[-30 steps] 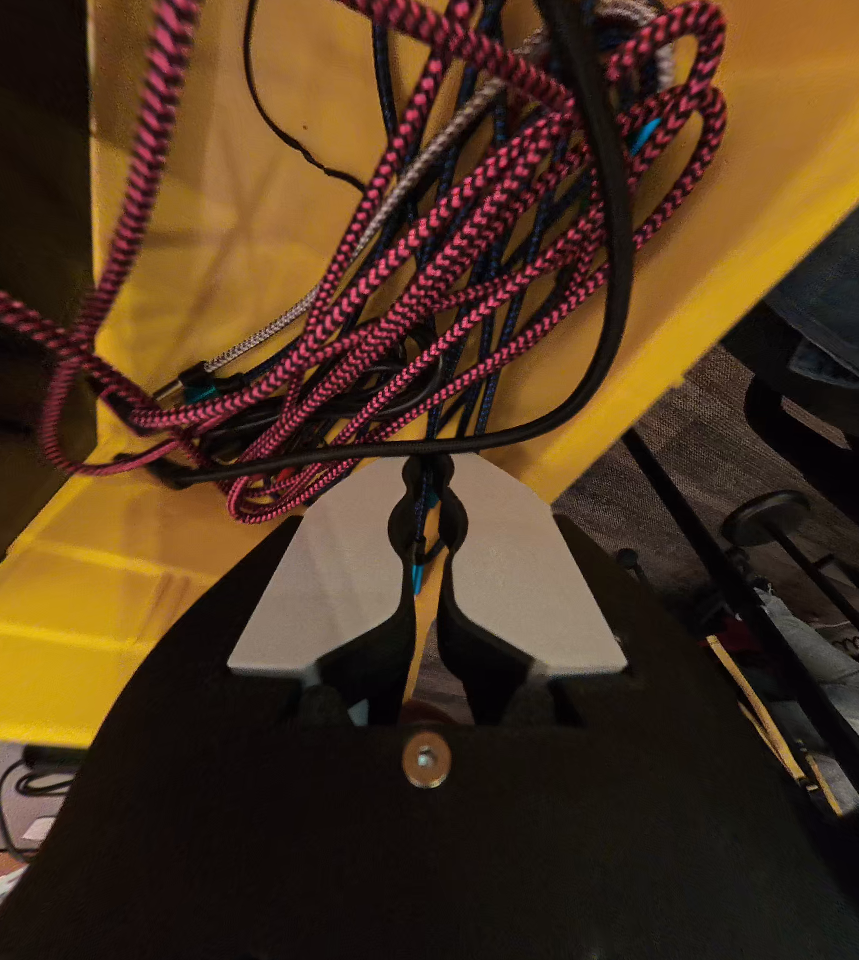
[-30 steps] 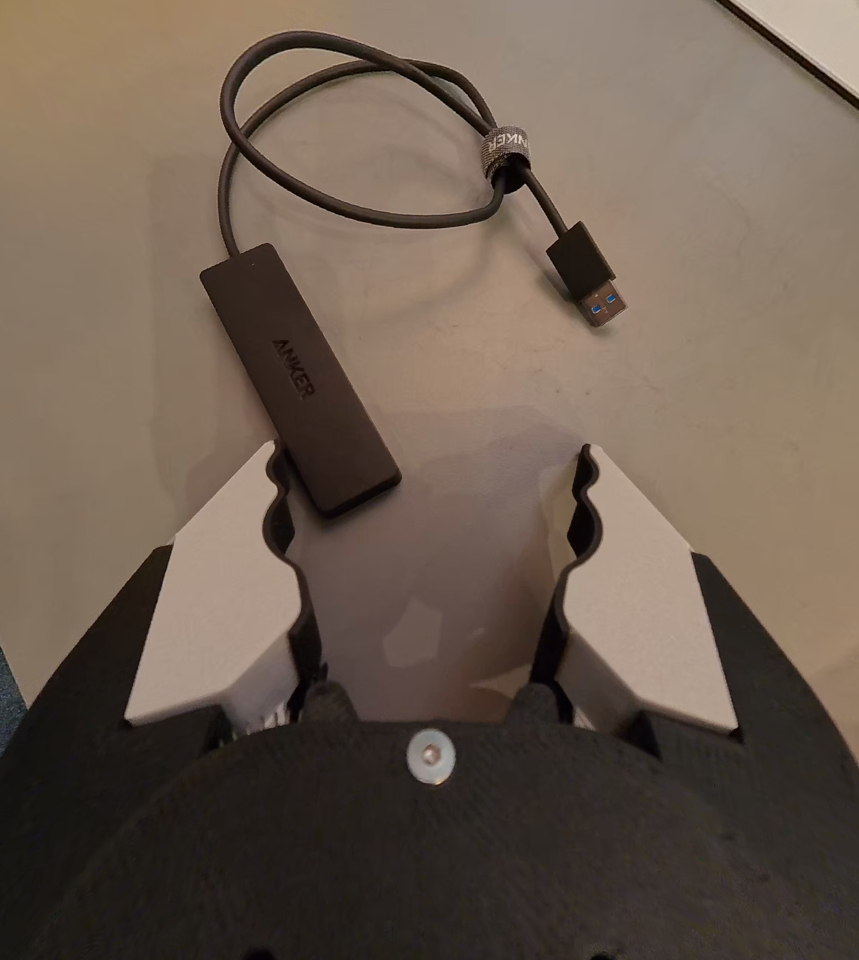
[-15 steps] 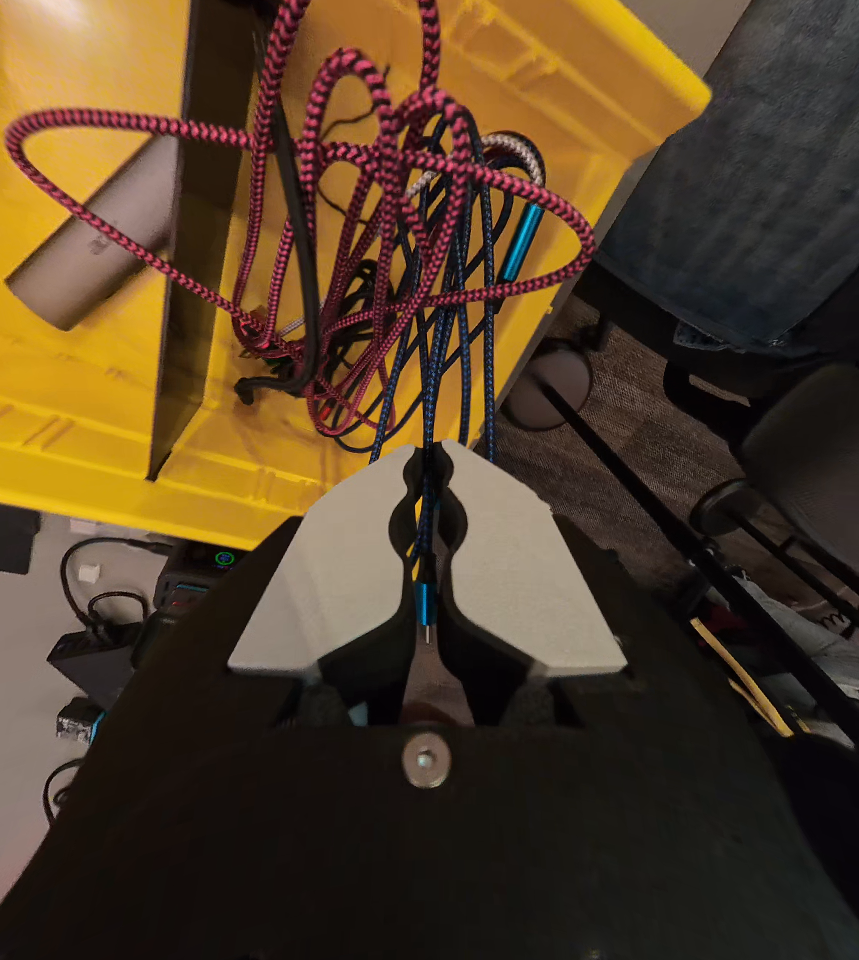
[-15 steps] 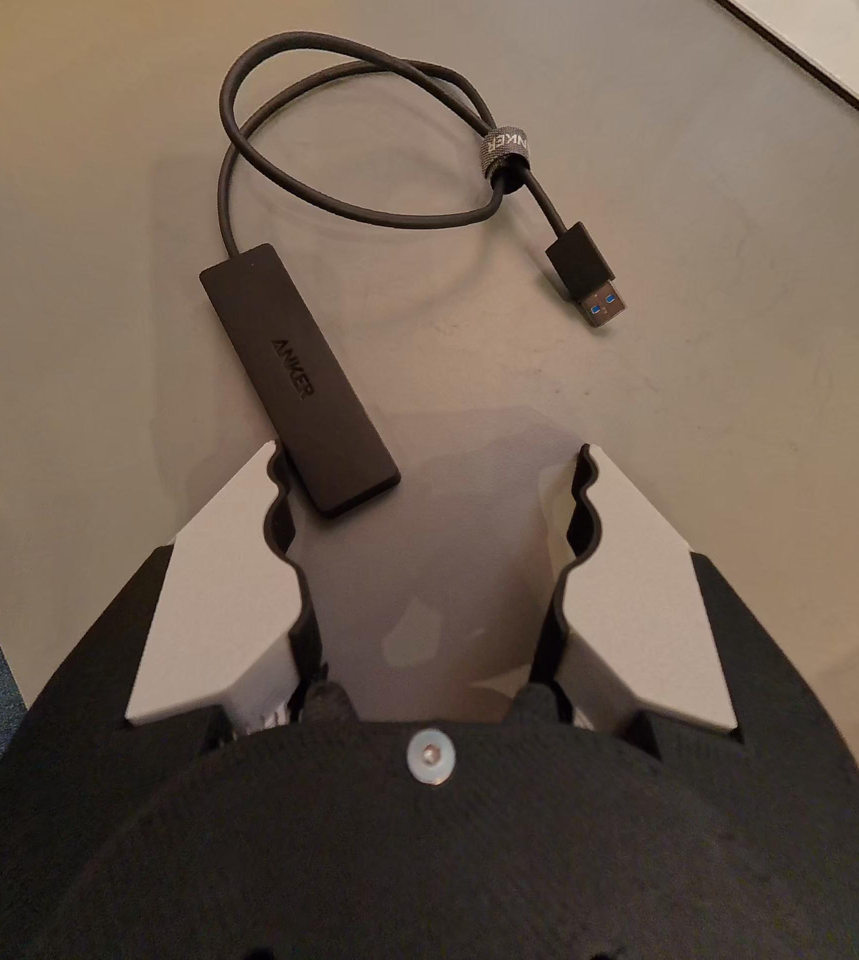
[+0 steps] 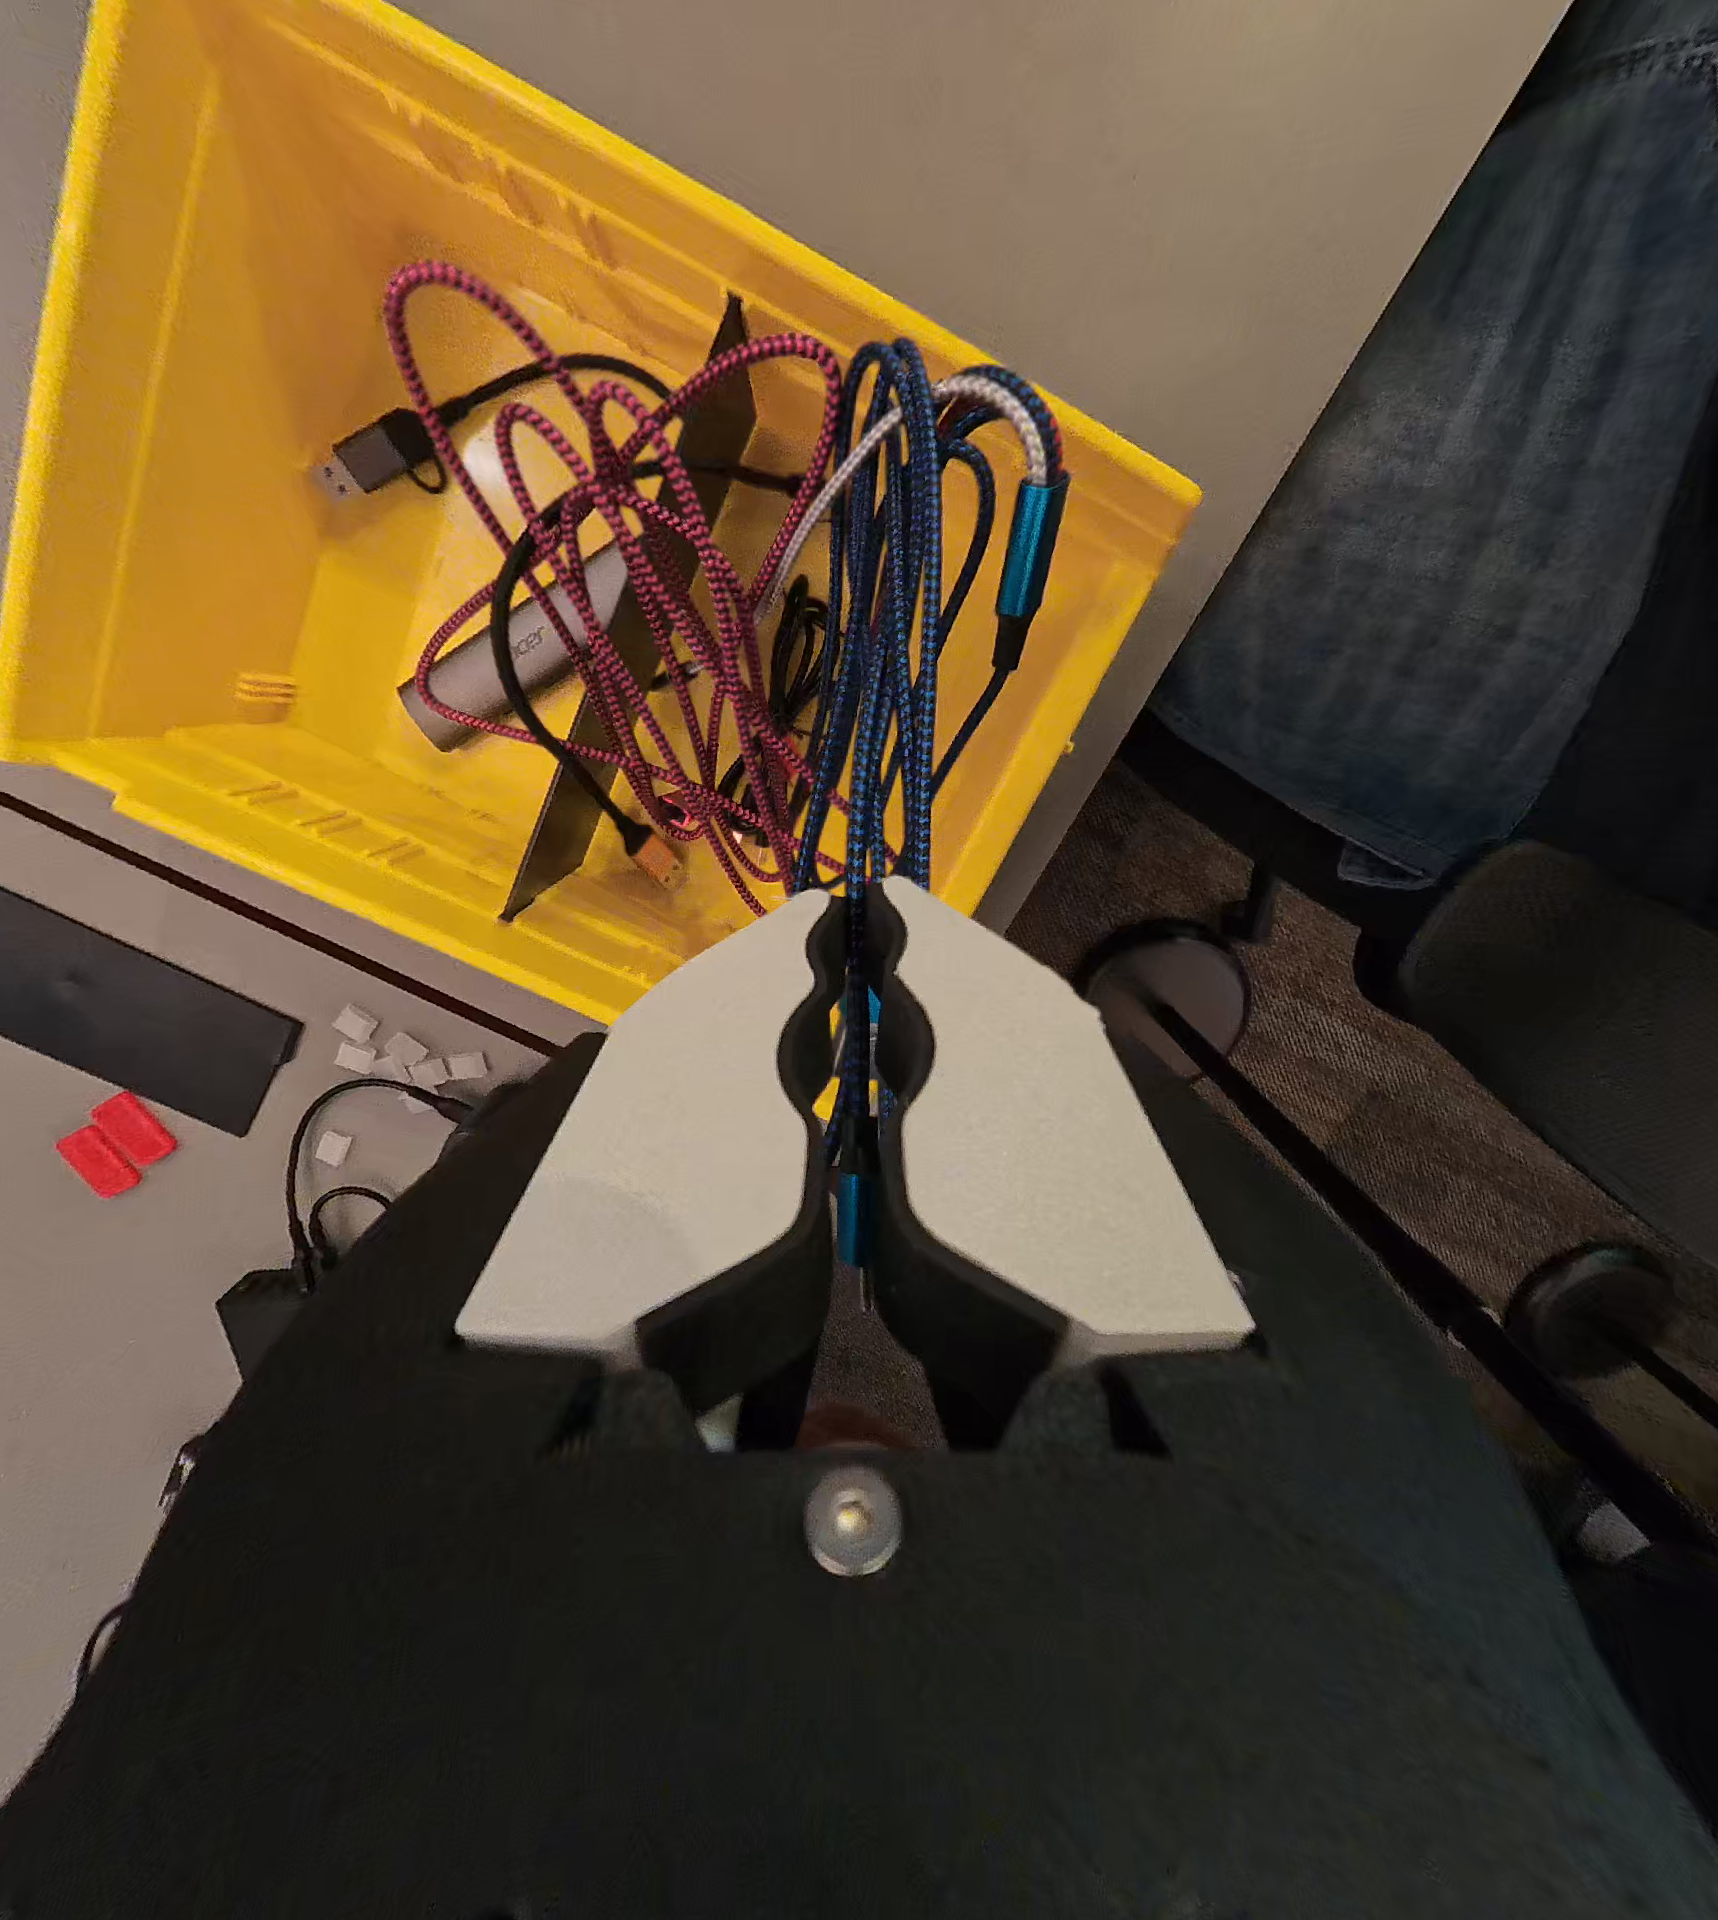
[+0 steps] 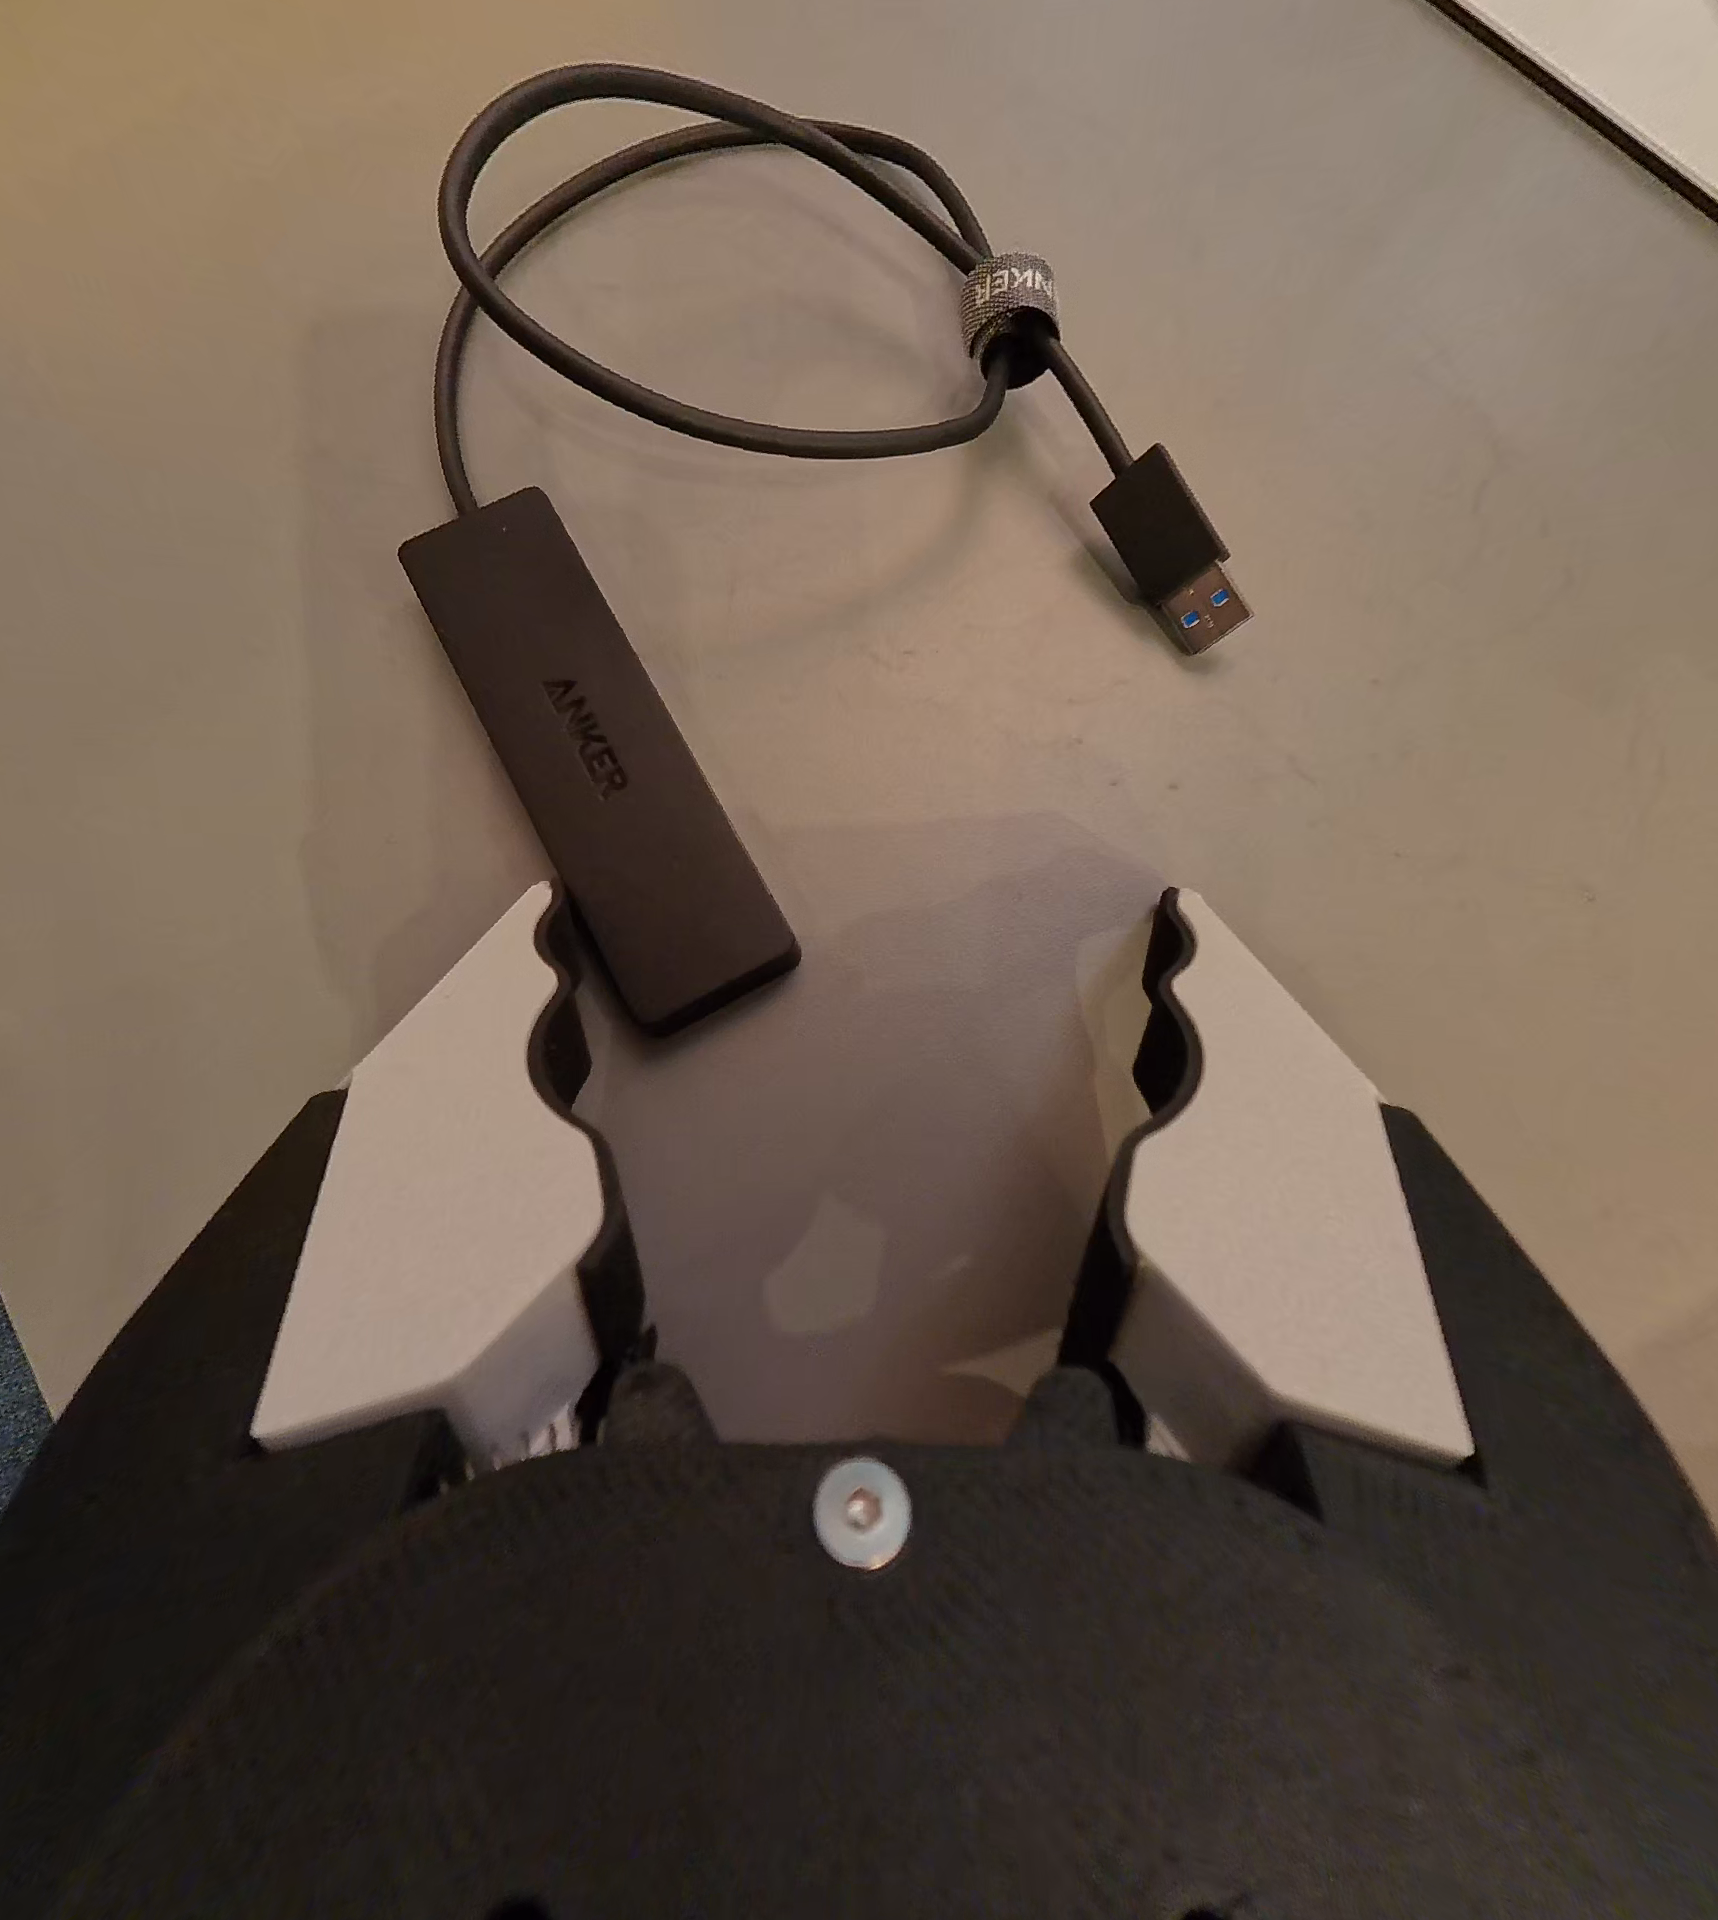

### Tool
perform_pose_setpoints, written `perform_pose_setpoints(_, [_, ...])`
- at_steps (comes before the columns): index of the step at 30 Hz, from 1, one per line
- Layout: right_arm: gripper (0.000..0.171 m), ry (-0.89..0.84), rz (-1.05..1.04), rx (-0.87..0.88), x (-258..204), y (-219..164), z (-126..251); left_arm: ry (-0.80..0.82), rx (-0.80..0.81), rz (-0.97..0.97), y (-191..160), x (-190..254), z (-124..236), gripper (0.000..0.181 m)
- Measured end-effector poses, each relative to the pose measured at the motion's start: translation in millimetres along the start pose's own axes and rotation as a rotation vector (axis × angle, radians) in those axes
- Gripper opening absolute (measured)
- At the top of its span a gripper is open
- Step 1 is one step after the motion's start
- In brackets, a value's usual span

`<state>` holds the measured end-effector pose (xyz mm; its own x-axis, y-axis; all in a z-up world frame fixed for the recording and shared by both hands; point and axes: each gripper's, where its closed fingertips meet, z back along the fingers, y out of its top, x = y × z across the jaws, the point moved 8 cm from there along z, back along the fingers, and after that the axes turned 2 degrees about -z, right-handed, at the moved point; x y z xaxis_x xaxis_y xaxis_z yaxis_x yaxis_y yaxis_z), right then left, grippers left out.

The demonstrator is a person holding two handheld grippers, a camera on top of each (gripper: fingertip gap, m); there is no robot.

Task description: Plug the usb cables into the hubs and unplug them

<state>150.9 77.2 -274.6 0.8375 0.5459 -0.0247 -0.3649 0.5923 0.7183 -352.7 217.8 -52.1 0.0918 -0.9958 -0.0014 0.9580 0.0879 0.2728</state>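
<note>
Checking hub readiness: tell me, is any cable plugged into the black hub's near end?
No, the black hub lies alone on the table, its near end bare.

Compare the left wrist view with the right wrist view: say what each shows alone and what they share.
Left only: the left gripper shut on a blue cable, lifted above a yellow bin holding pink cables and a grey hub.
Right only: the open right gripper over a black hub and its plug.
Both: grey tabletop.
</note>
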Motion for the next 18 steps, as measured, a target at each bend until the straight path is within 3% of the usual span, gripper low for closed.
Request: perform_pose_setpoints(18, [0.107,0.0,0.0,0.0,0.0,0.0,-0.2,0.135,0.398,0.092,-13.5,4.8,38.6,0.002])
